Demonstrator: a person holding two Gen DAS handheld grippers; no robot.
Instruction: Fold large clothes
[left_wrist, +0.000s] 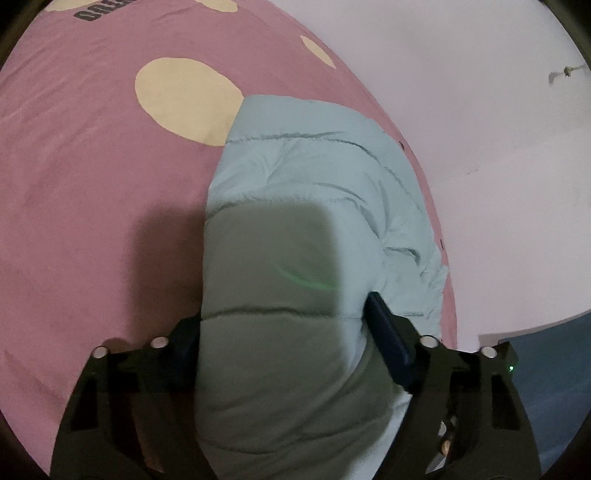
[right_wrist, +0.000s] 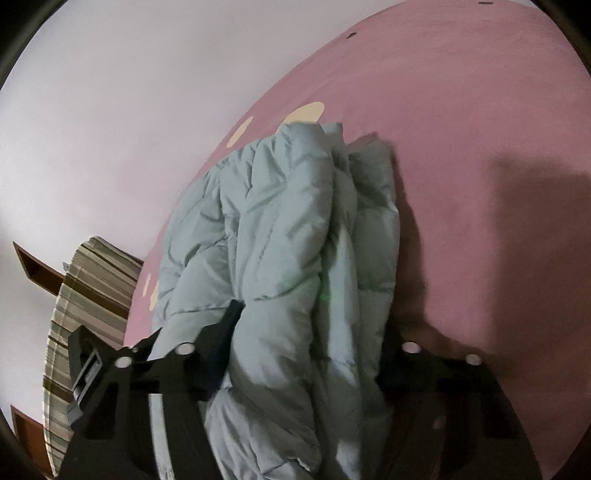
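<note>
Puffy quilted pale-blue jacket (left_wrist: 295, 192) bunched btwn both grippers, soft pink bedspread (left_wrist: 92, 184)

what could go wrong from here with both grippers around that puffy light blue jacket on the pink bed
1. The puffy light blue quilted jacket bulges thickly between the left gripper fingers, so slick padded fabric may squirt out as the jaws squeeze.
2. The right gripper straddles a bunched stack of layers; it may catch only some, and the fold could fall apart.
3. The jacket lies near the edge of the pink spotted bedcover, so a tug toward the wall side might slide it off.
</note>
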